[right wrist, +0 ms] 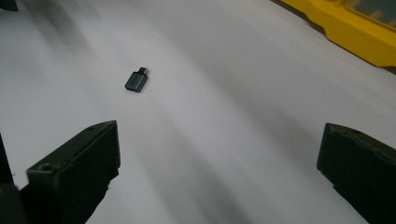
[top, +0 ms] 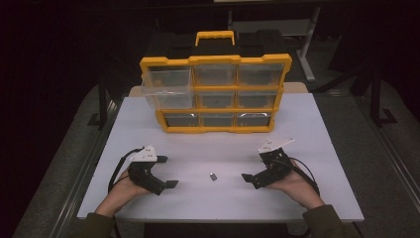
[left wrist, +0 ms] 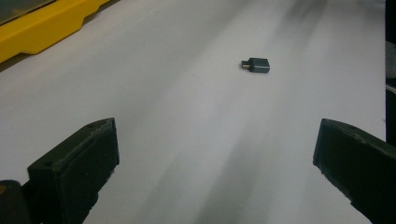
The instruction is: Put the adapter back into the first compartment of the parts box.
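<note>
In the high view, the left hand-held gripper (top: 166, 171) rests low on the white counter (top: 307, 129), held from behind by the person's left hand (top: 125, 187), its jaws spread apart and pointing toward the middle. The right hand-held gripper (top: 253, 171) mirrors it on the other side, cradled in the right hand (top: 293, 184), jaws likewise released and aimed inward. Between the two, apart from both, lies a small dark adapter (top: 213, 176) on bare counter. Behind it, toward the far edge, stands a yellow organizer (top: 216, 60) with clear drawers; its upper-left drawer (top: 167, 88) is pulled out. Open white surface runs all around the adapter. The room beyond the counter is dark.

In the left gripper view, the two black jaws stand wide at the bottom corners with nothing between them. The adapter (left wrist: 257, 65) lies ahead and to the right, its short plug end pointing left. The organizer's yellow base (left wrist: 42, 30) crosses the upper-left corner.

In the right gripper view, the jaws are again wide and empty. The adapter (right wrist: 136, 80) lies ahead and left, and the organizer (right wrist: 355, 32) fills the upper-right corner.
</note>
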### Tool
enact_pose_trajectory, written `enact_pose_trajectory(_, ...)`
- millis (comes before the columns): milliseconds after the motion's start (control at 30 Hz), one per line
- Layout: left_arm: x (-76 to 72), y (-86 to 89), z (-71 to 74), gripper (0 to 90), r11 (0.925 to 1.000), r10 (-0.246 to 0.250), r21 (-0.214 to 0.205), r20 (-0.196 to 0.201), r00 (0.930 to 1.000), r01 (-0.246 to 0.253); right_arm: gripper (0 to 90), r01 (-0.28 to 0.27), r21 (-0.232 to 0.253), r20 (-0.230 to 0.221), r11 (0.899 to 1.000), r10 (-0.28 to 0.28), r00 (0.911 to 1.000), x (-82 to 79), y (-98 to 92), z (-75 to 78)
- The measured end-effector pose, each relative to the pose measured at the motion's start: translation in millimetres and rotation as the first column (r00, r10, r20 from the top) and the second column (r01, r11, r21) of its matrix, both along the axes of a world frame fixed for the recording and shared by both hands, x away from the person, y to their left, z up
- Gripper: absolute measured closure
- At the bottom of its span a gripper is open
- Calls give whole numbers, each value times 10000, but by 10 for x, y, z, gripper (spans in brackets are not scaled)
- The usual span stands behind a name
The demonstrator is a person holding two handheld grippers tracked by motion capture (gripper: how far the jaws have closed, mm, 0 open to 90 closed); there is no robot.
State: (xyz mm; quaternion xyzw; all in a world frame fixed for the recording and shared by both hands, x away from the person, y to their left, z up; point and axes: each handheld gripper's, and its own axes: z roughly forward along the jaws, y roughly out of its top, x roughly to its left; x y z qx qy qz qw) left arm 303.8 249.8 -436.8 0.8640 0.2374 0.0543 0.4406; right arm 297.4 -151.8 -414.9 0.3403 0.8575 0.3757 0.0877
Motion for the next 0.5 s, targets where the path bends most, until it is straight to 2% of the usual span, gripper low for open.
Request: enact_pose_trajectory(500, 4, 6, -2, 0, 9999, 47, -148, -88, 9999, -49, 0, -312, 63, -170, 9995, 313, 9994, 69, 134, 30)
